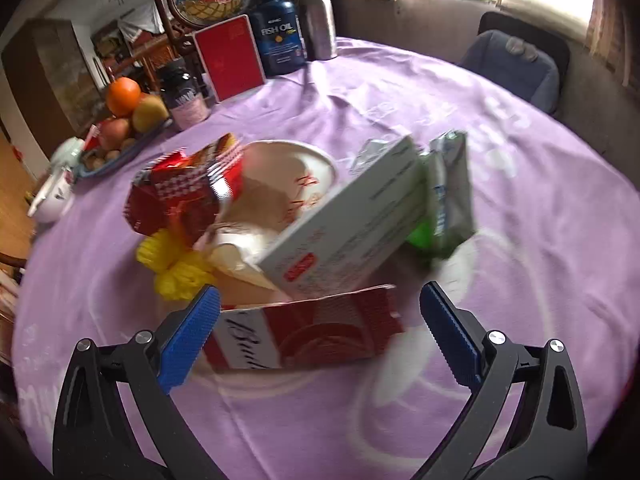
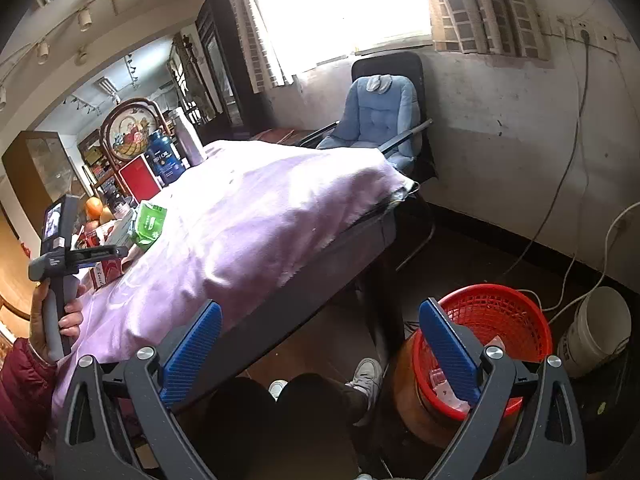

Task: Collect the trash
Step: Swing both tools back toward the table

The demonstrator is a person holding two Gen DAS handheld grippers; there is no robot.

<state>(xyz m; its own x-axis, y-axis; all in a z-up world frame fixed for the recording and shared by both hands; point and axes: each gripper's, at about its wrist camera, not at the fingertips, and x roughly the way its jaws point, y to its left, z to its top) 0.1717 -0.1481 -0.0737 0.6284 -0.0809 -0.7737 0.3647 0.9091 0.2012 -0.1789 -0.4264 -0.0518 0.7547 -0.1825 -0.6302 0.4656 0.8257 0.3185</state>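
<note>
the left claw [image 1: 320, 304] stands wide open above the lilac-covered surface [image 1: 400, 92], its blue pads [image 1: 188, 336] on either side of a red and white carton [image 1: 304, 332] without touching it. the carton lies flat at the near edge of the trash pile, red over most of its face, white at its left end with dark script lettering, its top flap torn open. just beyond it a long white box [image 1: 352, 224] with a red label and rows of small print leans tilted across a white plate [image 1: 296, 160]. to the right of that box sit a silver-grey foil packet [image 1: 452, 188] and a bright green wrapper [image 1: 420, 236], both blurred. left of the plate is a crumpled red wrapper [image 1: 180, 192] with a chequered pattern and shiny edges, and nearer, a frilly yellow paper piece [image 1: 176, 264] beside a pale crumpled tissue [image 1: 232, 248].

the right claw [image 2: 320, 340] is open too and holds nothing, hanging past the right edge of the surface. below it on the floor stands a red mesh basket [image 2: 500, 320] with a few pale scraps at the bottom. in the right wrist view a hand [image 2: 52, 320] in a dark red sleeve grips the handle of the left tool at the far left.
</note>
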